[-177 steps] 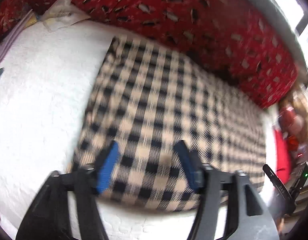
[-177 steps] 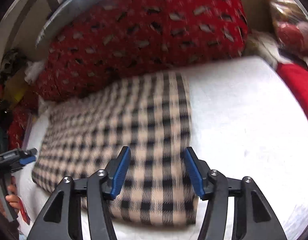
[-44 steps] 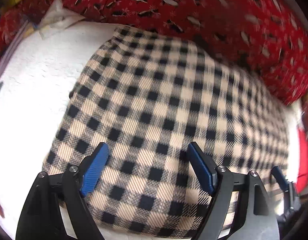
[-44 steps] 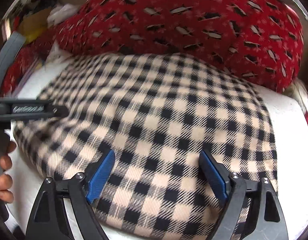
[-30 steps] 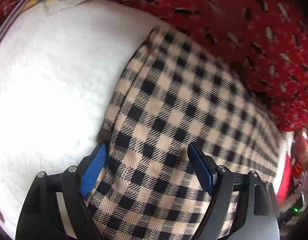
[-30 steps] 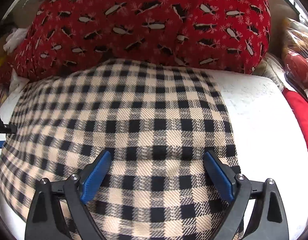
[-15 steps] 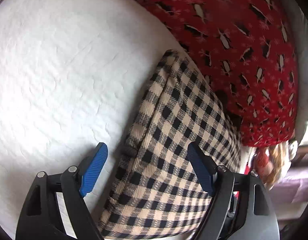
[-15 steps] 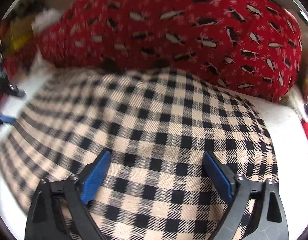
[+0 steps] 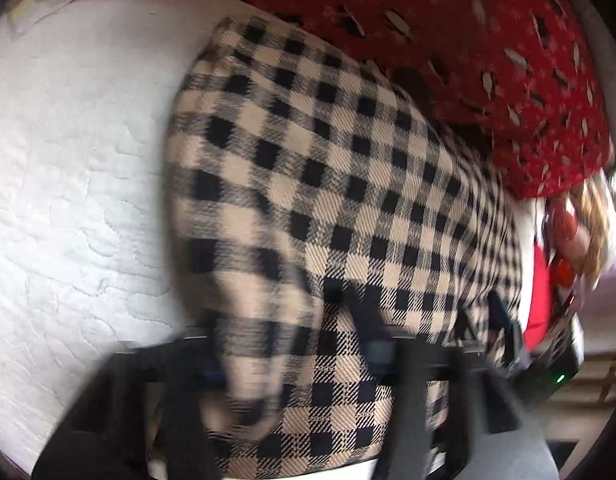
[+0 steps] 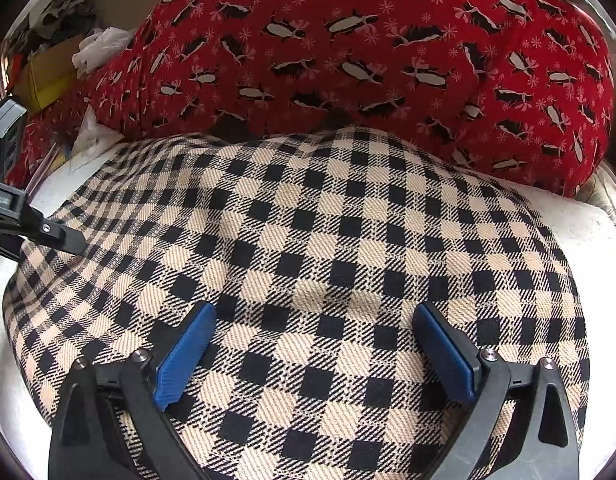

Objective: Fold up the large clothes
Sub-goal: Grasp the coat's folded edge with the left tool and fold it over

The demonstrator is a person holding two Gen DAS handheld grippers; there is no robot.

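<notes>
The checked garment (image 10: 348, 248), beige and black, lies folded on a white quilted bed (image 9: 67, 200) and fills the middle of both views. Behind it, across the top of each frame, a red penguin-print blanket (image 10: 368, 48) is heaped against the garment's far edge.

In the left wrist view everything near the bottom is smeared by blur. The left gripper (image 9: 291, 364) sits at the lower middle of the frame with its jaws closing, and a raised fold of the checked cloth bunches up between them; the blur hides whether the pads already press on the fabric, so I cannot tell if the hold is made. The garment's left edge runs down the centre of this frame, with bare bed to its left.

In the right wrist view the picture is sharp. The right gripper (image 10: 316, 348) hovers at the bottom of the frame over the near part of the garment, its jaws wide and opening, with the blue pads (image 10: 185, 354) well apart and flat cloth showing between them, nothing pinched. The left gripper's black body pokes in at the left edge of this frame, at the garment's left side.
</notes>
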